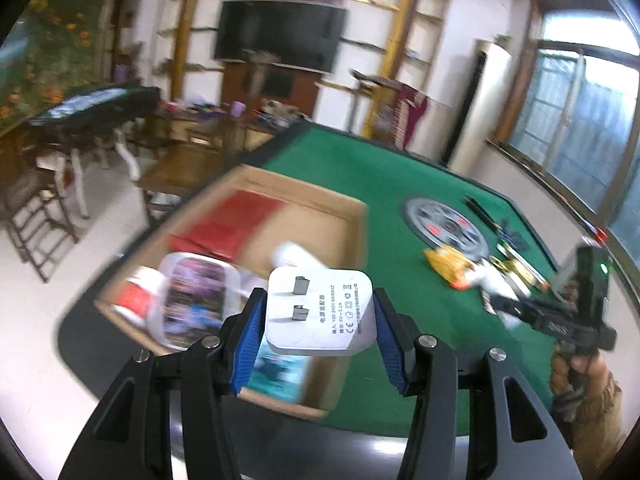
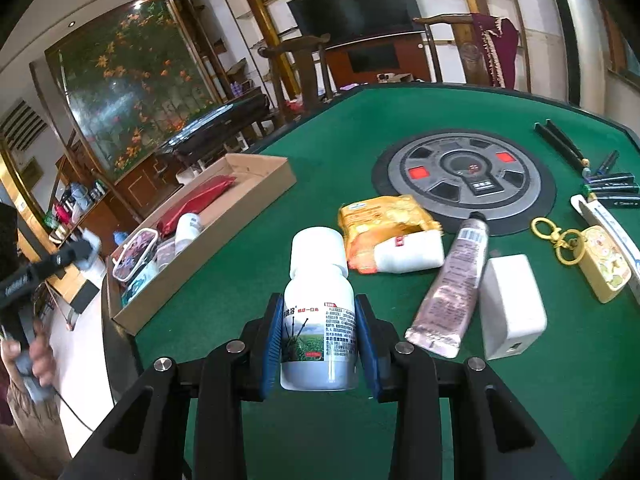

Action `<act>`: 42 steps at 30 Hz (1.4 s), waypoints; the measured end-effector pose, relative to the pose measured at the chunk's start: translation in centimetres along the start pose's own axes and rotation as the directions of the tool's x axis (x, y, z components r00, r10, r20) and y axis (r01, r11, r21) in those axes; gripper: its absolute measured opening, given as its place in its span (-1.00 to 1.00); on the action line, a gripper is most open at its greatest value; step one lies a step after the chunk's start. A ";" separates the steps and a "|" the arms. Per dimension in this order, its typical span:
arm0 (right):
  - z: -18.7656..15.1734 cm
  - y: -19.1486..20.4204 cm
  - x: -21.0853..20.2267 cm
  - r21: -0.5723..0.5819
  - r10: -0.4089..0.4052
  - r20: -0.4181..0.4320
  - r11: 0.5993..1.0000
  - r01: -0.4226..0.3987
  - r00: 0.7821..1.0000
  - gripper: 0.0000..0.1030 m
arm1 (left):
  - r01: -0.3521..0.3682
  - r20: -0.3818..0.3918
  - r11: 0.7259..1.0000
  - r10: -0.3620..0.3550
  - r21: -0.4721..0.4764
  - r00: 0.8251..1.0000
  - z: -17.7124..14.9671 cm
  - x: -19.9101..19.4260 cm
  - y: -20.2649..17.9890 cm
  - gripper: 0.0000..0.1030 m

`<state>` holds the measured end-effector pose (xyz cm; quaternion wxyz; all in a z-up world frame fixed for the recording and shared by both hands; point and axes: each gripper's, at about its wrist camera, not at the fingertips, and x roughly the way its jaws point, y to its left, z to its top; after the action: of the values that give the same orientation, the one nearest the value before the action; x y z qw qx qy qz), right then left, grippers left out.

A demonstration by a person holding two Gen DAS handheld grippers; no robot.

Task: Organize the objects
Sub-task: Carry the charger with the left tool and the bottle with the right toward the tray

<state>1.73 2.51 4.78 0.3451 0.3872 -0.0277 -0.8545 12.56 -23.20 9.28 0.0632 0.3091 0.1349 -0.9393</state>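
Note:
In the left wrist view, my left gripper (image 1: 318,296) is shut on a white power adapter (image 1: 320,312), whose prongs face the camera. It hangs over the near end of an open cardboard box (image 1: 358,236) on the green table (image 1: 400,184). In the right wrist view, my right gripper (image 2: 319,302) is shut on a white bottle (image 2: 320,320) with a printed label and white cap, held above the felt (image 2: 400,112) near the table's front edge. The same box (image 2: 208,250) lies to its left, and it holds a red pouch (image 2: 200,200) and a white-framed case (image 2: 134,254).
Loose on the felt lie a yellow packet (image 2: 376,224), a pink tube (image 2: 452,292), a white charger block (image 2: 512,308), a gold keychain with a cream case (image 2: 600,264) and several pens (image 2: 608,184). A round dial (image 2: 464,176) sits in the table's middle. Chairs and shelves stand beyond.

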 end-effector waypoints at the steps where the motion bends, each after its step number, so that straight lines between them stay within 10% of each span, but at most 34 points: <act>1: -0.1 0.3 0.0 -0.003 0.005 0.002 1.000 -0.005 1.000 -0.28 | -0.016 0.005 1.000 0.016 -0.020 1.000 0.3 -0.3 1.0 0.00; 42: 0.6 3.2 3.1 -0.013 0.032 -0.019 0.999 -0.033 0.999 -0.27 | -0.078 -0.281 0.961 0.155 0.265 0.947 2.6 13.9 0.9 -0.05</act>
<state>1.72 -1.92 4.19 0.3618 0.3926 -0.0250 -0.8452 0.12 -25.30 2.77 0.0583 0.4607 0.0046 -0.8856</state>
